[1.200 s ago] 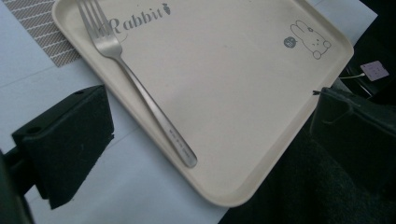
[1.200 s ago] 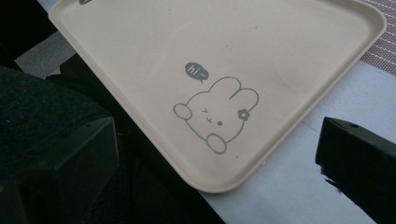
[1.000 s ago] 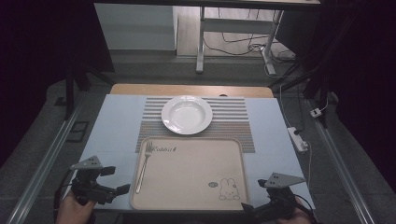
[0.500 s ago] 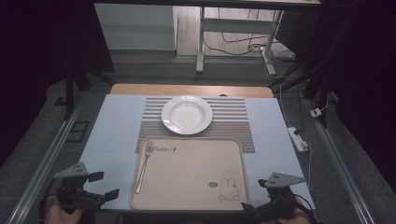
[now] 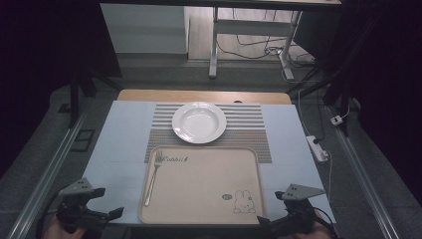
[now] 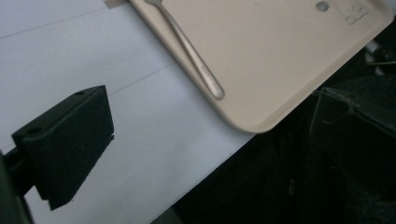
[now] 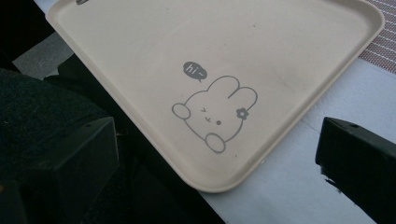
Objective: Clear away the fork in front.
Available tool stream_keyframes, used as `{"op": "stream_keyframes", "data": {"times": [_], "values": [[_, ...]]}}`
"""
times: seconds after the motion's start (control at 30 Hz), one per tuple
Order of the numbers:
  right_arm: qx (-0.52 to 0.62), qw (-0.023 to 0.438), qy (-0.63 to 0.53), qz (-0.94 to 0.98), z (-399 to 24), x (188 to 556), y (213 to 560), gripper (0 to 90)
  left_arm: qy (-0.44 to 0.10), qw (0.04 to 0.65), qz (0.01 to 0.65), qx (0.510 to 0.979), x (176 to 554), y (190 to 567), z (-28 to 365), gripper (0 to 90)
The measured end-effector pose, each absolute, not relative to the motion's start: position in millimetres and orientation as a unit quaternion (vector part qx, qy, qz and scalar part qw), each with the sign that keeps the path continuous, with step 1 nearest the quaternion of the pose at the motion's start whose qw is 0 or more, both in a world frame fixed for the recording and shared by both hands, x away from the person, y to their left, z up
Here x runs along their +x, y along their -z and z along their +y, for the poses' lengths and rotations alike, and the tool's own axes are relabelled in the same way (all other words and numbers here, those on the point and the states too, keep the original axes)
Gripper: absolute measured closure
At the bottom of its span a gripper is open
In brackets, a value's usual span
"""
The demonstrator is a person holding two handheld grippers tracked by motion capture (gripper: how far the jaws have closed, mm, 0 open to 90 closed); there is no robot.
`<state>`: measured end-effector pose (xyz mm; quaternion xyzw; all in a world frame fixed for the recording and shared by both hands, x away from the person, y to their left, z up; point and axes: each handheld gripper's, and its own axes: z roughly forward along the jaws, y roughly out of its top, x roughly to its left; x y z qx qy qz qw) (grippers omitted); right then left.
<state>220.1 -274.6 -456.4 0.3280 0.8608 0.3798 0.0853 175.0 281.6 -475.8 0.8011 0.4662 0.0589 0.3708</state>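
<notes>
A beige tray (image 5: 209, 184) with a rabbit drawing (image 5: 244, 203) lies at the table's near middle. Along the tray's left side rests a fork (image 5: 153, 177), tines pointing away; the left gripper view has its handle (image 6: 196, 60) too. Beyond the tray a white plate (image 5: 199, 122) sits on a striped placemat (image 5: 249, 124). My left gripper (image 5: 112, 214) hovers open and holds nothing at the near left corner, off the tray. My right gripper (image 5: 263, 221) is open and holds nothing just off the tray's near right corner; its jaws frame the rabbit (image 7: 212, 112).
A light blue cover (image 5: 124, 144) spreads over the table. A white power strip (image 5: 318, 148) lies off its right edge. Metal rails run along both sides, and desk legs with cables stand on the floor beyond.
My left gripper has drawn back toward the near left corner, lower in the high view. The right gripper has barely moved.
</notes>
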Motion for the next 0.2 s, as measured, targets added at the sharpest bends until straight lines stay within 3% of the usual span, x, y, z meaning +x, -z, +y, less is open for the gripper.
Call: {"op": "stream_keyframes", "data": {"times": [0.2], "values": [[0.327, 0.085, -0.378, 0.862, -274.2, 220.4, 456.9, 0.0, -0.062, 0.351, 0.474, 0.805, 177.3, 476.3, 278.1, 0.0]]}}
